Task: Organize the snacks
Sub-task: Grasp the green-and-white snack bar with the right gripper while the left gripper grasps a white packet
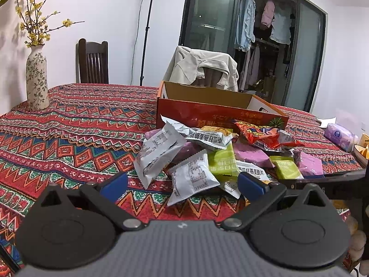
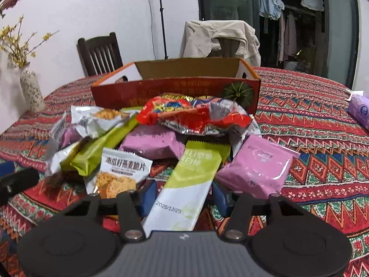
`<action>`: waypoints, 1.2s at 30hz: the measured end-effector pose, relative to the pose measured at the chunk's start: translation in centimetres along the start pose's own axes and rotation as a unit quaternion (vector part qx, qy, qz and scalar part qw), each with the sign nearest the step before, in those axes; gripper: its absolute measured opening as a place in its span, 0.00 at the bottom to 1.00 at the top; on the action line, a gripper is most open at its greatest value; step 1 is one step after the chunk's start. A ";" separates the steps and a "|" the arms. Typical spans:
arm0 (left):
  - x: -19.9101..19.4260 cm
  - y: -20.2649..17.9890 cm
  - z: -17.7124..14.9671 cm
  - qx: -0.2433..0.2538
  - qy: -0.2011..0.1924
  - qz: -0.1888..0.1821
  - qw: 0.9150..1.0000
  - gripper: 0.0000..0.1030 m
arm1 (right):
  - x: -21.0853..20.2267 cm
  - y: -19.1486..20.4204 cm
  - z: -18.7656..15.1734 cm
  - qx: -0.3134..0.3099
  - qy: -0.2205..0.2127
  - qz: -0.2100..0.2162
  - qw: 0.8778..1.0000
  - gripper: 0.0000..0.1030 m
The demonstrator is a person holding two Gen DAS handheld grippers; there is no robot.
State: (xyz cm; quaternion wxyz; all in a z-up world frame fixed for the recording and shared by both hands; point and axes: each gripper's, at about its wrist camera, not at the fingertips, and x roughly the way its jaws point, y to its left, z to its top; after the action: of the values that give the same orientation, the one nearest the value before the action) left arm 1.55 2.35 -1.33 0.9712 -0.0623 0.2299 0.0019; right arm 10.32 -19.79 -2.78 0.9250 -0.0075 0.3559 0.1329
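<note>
The right gripper [image 2: 182, 196] has its blue pads set either side of a long green-and-white snack packet [image 2: 188, 182], which runs lengthwise between them; whether they already press it I cannot tell. Its near end reads "2025/12/25". Just left lies a white oat-crisp packet [image 2: 122, 173] with Chinese print; just right, a pink packet [image 2: 258, 166]. Ahead, a red foil bag [image 2: 193, 115] crowns the heap, and beyond it stands the open orange box [image 2: 175, 87], probably where the snacks belong. The left gripper [image 1: 183, 182] hangs released, jaws wide, before the same pile.
</note>
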 end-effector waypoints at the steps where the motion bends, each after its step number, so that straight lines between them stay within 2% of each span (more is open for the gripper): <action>1: 0.1 0.0 0.0 0.000 0.001 0.001 1.000 1.00 | 0.2 0.0 -0.1 -0.005 0.004 -0.002 1.000 0.49; 4: 0.2 0.2 0.0 -0.003 0.004 0.001 1.000 1.00 | -0.1 -0.4 -0.3 -0.019 0.002 -0.001 1.000 0.45; 6: 0.4 0.3 0.1 -0.006 0.007 0.002 1.000 1.00 | -0.4 -0.8 -0.3 -0.015 -0.002 -0.003 1.000 0.37; 7: 0.6 0.4 0.2 -0.007 0.009 0.003 1.000 1.00 | -0.6 -1.0 -0.3 -0.013 -0.007 -0.003 1.000 0.36; 14: 1.8 0.8 1.4 -0.008 0.008 0.024 1.000 1.00 | -2.4 -1.3 0.0 -0.013 -0.059 0.000 0.998 0.34; 19: 4.0 1.4 2.8 -0.011 0.030 0.042 0.999 1.00 | -3.1 -1.1 0.6 -0.016 -0.086 -0.002 0.996 0.34; 27: 7.4 2.5 4.3 -0.042 0.057 0.046 0.996 0.99 | -2.9 -1.2 0.7 -0.011 -0.089 0.005 0.996 0.34; 29: 8.0 2.8 4.2 -0.053 0.066 0.048 0.995 0.90 | -2.7 -1.2 0.7 -0.010 -0.088 0.006 0.996 0.34; 31: 8.4 3.3 4.0 -0.069 0.078 0.041 0.994 0.75 | -2.7 -1.3 0.6 -0.009 -0.088 0.008 0.996 0.34; 33: 8.4 3.9 3.9 -0.087 0.083 0.034 0.992 0.71 | -2.6 -1.4 0.5 -0.008 -0.089 0.009 0.996 0.35; 34: 8.3 4.0 3.8 -0.092 0.080 0.036 0.992 0.62 | -2.6 -1.4 0.5 -0.008 -0.088 0.010 0.996 0.35; 36: 8.0 4.3 3.8 -0.097 0.074 0.033 0.992 0.55 | -2.5 -1.5 0.4 -0.007 -0.089 0.011 0.996 0.35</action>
State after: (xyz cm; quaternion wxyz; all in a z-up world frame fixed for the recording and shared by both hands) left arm 10.22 6.90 -2.04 0.9404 -0.1486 0.3014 0.0512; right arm 9.18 -21.82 -0.90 0.9515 0.0017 0.2710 0.1458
